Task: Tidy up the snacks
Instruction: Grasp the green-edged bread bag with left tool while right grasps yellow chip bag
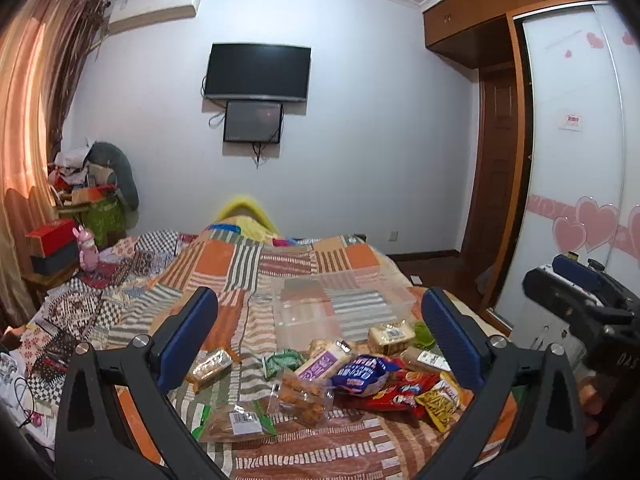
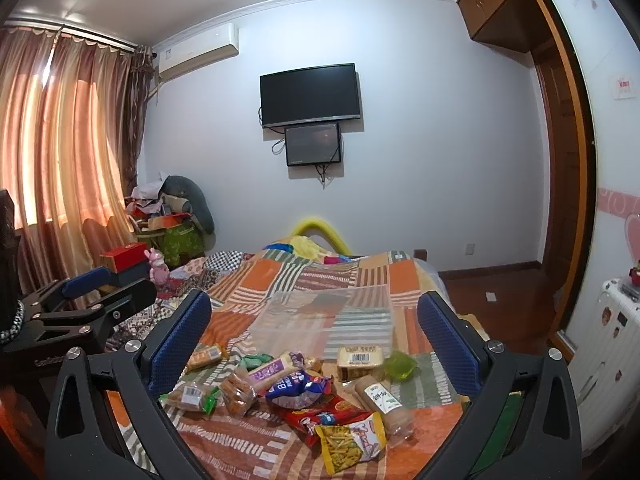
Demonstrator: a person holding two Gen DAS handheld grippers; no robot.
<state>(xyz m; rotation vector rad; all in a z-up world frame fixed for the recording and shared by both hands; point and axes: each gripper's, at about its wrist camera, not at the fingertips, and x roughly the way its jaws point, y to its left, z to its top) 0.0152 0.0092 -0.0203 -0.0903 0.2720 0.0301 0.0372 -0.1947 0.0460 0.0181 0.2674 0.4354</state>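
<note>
A heap of snack packets lies on the patchwork bedspread: a blue bag, a red bag, a yellow bag, a purple-labelled bar. Behind them stands a clear plastic box, seemingly empty. My left gripper is open above the heap and holds nothing. My right gripper is open and empty too. Each gripper shows at the other view's edge: the right one in the left view, the left one in the right view.
Clutter, red boxes and a pink toy stand left of the bed by the curtains. A wardrobe with sliding doors is on the right. A white suitcase stands at the right of the bed.
</note>
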